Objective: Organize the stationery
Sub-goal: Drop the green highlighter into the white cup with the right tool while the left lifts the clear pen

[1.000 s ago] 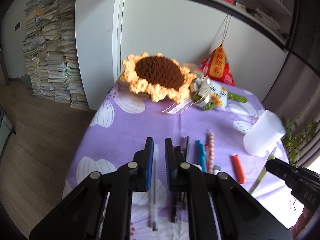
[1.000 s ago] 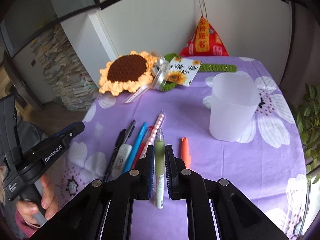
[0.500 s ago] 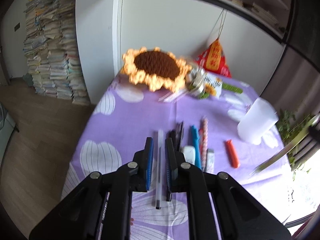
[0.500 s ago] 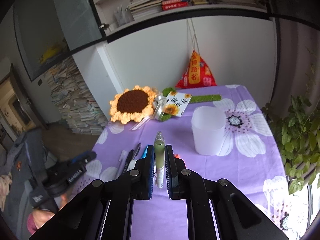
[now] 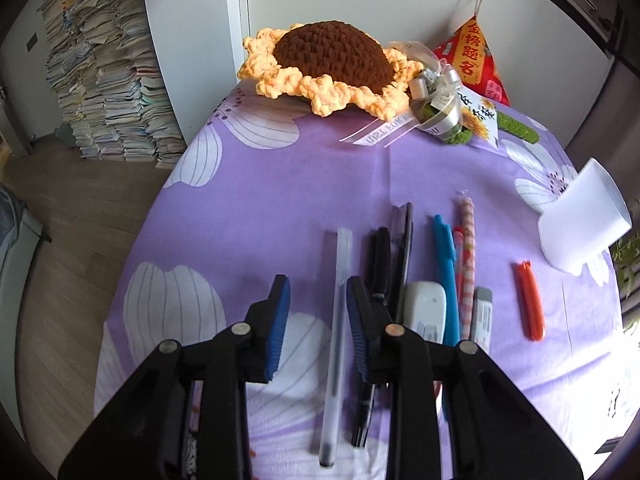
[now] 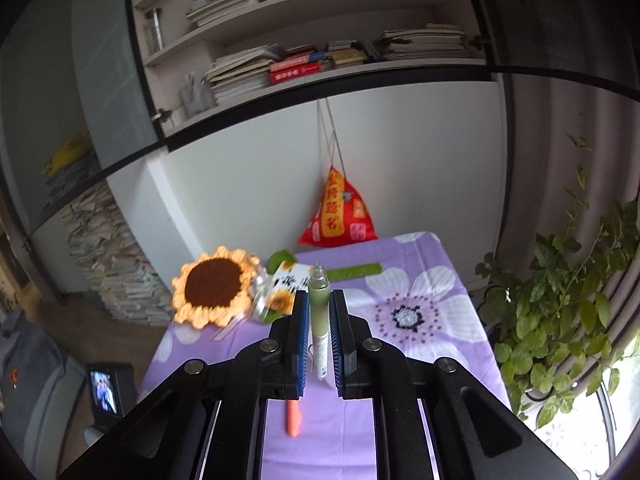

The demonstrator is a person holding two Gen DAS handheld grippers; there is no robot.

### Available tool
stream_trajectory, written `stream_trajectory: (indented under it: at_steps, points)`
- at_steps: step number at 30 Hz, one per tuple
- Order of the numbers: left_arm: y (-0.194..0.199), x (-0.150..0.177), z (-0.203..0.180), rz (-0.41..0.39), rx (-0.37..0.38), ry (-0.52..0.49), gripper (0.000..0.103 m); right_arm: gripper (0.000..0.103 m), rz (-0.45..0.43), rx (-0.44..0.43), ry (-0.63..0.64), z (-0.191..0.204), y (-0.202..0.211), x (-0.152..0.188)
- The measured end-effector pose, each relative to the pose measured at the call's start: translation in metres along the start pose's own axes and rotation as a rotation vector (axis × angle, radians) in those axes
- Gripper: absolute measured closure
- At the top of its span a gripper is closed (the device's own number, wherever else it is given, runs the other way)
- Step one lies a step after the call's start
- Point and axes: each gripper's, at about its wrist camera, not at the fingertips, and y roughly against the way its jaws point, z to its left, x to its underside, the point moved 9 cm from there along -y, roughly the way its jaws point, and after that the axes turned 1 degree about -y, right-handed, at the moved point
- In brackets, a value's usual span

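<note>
My left gripper (image 5: 317, 282) hangs low over the purple flowered tablecloth (image 5: 280, 184), its jaws opening. A clear pen (image 5: 342, 264) lies flat on the cloth between them, close to the right pad, and neither pad presses on it. To its right lie black pens (image 5: 380, 260), a white correction tape (image 5: 426, 312), a blue pen (image 5: 446, 264), a pink checked pen (image 5: 466, 248), a small eraser (image 5: 482, 312) and an orange clip (image 5: 530, 300). A white cup (image 5: 580, 224) stands at the right. My right gripper (image 6: 319, 294) is high above the table, shut on a green pen (image 6: 319, 280) that points forward.
A crocheted sunflower (image 5: 332, 64), a ribboned bouquet (image 5: 440, 108) and a red pouch (image 5: 476, 60) sit along the far edge by the white wall. A leafy plant (image 6: 568, 300) stands right of the table. Stacked books (image 5: 100, 80) fill the floor at left.
My left gripper dropped toward the table and its jaws went from shut to apart around the clear pen. My right gripper rose and tipped up with the green pen still in it.
</note>
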Motion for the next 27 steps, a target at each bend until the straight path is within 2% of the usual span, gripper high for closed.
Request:
stream_trajectory:
  at_steps: [6, 14, 17, 22, 27]
  points:
    - [-0.008, -0.005, 0.001, 0.021, 0.011, 0.015, 0.076, 0.092, 0.0, 0.076, 0.01, -0.013, -0.029, -0.013]
    - [-0.007, -0.013, 0.008, 0.048, 0.085, 0.1, 0.076, 0.092, 0.062, 0.107, 0.04, -0.021, -0.066, 0.005]
    - [-0.007, -0.012, 0.002, 0.062, 0.117, 0.104, 0.076, 0.092, 0.1, 0.109, 0.047, -0.023, -0.077, 0.016]
    - [-0.015, -0.011, -0.012, 0.074, 0.099, 0.044, 0.077, 0.092, 0.155, 0.11, 0.041, -0.026, -0.093, 0.032]
    - [-0.025, -0.016, -0.011, 0.061, 0.04, 0.004, 0.085, 0.092, 0.176, 0.102, 0.035, -0.028, -0.098, 0.038]
